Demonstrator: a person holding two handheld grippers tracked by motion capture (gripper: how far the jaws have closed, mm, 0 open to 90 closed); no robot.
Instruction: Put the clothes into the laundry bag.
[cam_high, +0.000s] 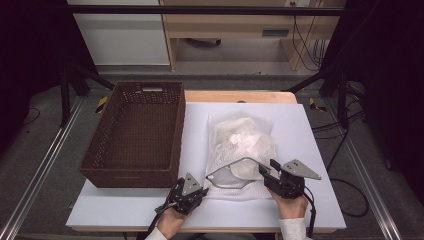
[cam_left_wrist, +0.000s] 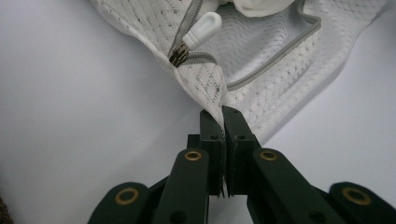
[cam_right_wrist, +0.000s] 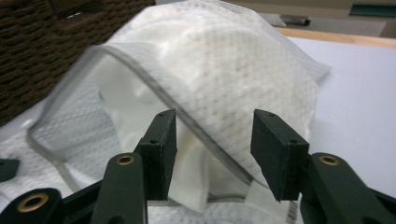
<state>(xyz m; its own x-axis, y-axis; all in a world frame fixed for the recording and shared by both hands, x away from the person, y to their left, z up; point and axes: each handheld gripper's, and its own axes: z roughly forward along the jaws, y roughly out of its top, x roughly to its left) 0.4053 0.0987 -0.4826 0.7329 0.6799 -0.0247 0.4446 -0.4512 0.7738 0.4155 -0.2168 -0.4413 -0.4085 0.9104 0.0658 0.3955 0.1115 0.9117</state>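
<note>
The mesh laundry bag (cam_high: 241, 150) lies on the white surface (cam_high: 310, 150), just right of the brown wicker basket (cam_high: 135, 135), with its open mouth at the near end. White cloth (cam_right_wrist: 154, 121) shows inside it.

Your left hand-held gripper (cam_high: 189, 194) is clamped tight on the near left corner of the bag, with the mesh pinched between the jaws close to the white zipper pull (cam_left_wrist: 201, 29). Your right hand-held gripper (cam_high: 272, 172) stands about half open at the mouth; the grey zipper edge (cam_right_wrist: 140, 70) passes between its jaws, but the pads do not press on it.

Judgement: the bag is light, soft and limp. It will sag and fold wherever it is unsupported, and the contents will shift towards the opening if that end tips down. The mesh is thin and may snag or slip. Take hold on the stitched grey edge or the seamed corners, which look firmer than the open mesh.
</note>
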